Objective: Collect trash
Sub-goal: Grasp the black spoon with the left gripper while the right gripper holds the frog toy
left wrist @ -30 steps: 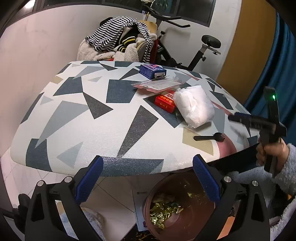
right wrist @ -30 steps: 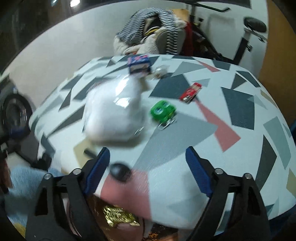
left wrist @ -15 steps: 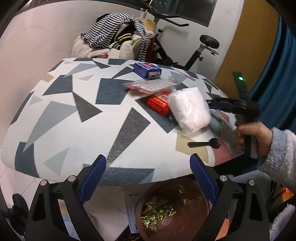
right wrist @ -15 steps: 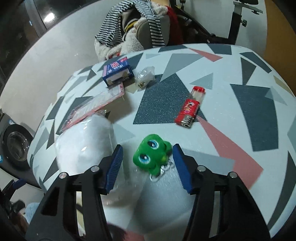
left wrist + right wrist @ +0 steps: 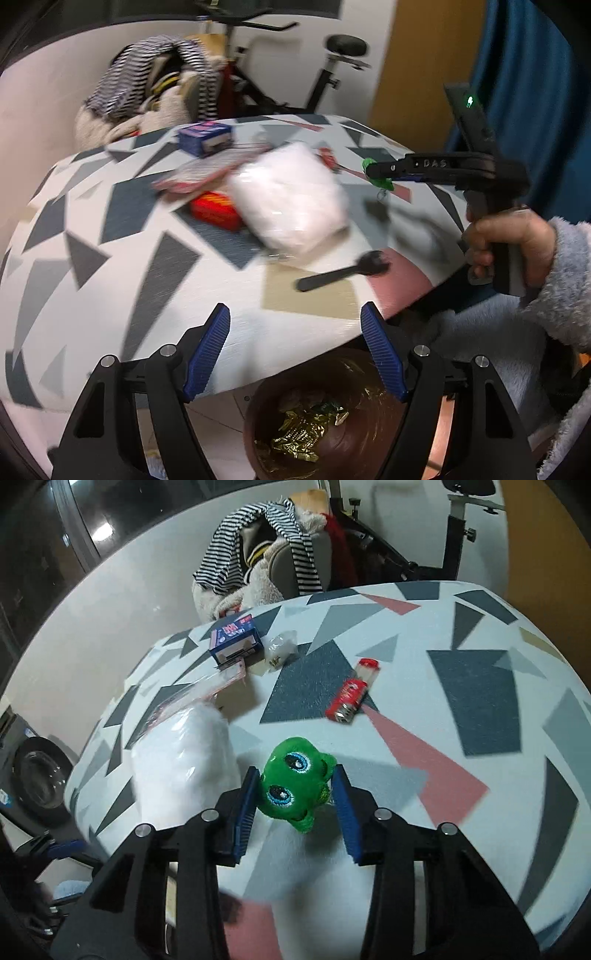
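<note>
My right gripper [image 5: 295, 808] is closing its jaws on a green plush toy [image 5: 295, 782] with blue eyes, on the patterned table [image 5: 480, 709]. Both blue pads touch the toy's sides. The left wrist view shows the same gripper [image 5: 376, 173] over the table's far right, held by a hand in a fluffy sleeve. My left gripper [image 5: 295, 350] hangs at the table's near edge, its jaws closing with nothing between them. Below it stands a brown bin [image 5: 266, 406] holding gold wrappers [image 5: 306, 428]. A black plastic spoon [image 5: 340, 271] lies just beyond the left fingers.
A white plastic bag [image 5: 291, 199], a red box [image 5: 216, 210], a flat pink packet [image 5: 195, 698], a blue box [image 5: 234, 642], a small clear packet [image 5: 282, 650] and a red lighter [image 5: 352, 696] lie on the table. Behind it are a clothes-covered chair [image 5: 266, 565] and an exercise bike [image 5: 332, 74].
My right gripper went forward over the table to the green toy and narrowed around it. My left gripper shifted right along the table edge, over the bin, and its jaws narrowed.
</note>
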`<action>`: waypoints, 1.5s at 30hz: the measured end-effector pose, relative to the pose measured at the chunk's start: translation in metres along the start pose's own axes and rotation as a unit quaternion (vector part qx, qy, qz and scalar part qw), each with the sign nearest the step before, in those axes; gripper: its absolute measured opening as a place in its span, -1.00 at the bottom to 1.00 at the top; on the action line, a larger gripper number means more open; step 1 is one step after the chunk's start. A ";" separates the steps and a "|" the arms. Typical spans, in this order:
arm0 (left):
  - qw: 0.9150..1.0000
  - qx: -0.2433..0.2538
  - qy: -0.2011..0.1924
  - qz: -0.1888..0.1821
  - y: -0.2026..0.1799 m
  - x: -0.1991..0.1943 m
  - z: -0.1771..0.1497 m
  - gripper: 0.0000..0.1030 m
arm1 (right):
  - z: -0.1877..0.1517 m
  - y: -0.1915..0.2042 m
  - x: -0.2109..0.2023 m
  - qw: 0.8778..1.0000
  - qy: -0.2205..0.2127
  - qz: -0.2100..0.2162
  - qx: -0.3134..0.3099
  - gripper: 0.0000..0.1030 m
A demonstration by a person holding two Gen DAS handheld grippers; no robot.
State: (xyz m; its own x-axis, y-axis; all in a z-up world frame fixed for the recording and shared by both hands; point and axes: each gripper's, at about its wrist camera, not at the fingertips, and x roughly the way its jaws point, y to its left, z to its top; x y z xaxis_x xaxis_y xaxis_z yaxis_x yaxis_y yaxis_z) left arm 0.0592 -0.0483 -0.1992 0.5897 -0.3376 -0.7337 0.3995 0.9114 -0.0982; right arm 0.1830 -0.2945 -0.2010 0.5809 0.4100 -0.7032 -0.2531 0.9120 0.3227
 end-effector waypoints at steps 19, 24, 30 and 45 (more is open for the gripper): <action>0.983 0.164 0.076 -0.024 -0.037 0.092 0.032 -0.09 | -0.042 -0.008 -0.050 1.000 -0.007 0.008 0.017 -0.18; 0.985 0.146 0.077 -0.044 -0.032 0.102 0.040 -0.12 | -0.044 -0.009 -0.052 1.000 -0.007 0.007 0.020 -0.18; 0.989 0.125 0.071 -0.030 -0.030 0.105 0.046 -0.56 | -0.044 -0.005 -0.052 1.000 -0.010 0.008 0.012 -0.18; 0.984 0.148 0.076 -0.065 -0.046 0.102 0.043 -0.82 | -0.044 0.000 -0.052 1.000 -0.007 0.008 0.006 -0.18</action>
State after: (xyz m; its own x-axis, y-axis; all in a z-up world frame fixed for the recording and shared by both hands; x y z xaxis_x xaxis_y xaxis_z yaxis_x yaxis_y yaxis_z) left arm 0.1314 -0.1346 -0.2411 0.4167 -0.3869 -0.8226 0.6647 0.7469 -0.0146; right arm 0.1184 -0.3152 -0.1920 0.5873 0.4237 -0.6896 -0.2533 0.9055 0.3405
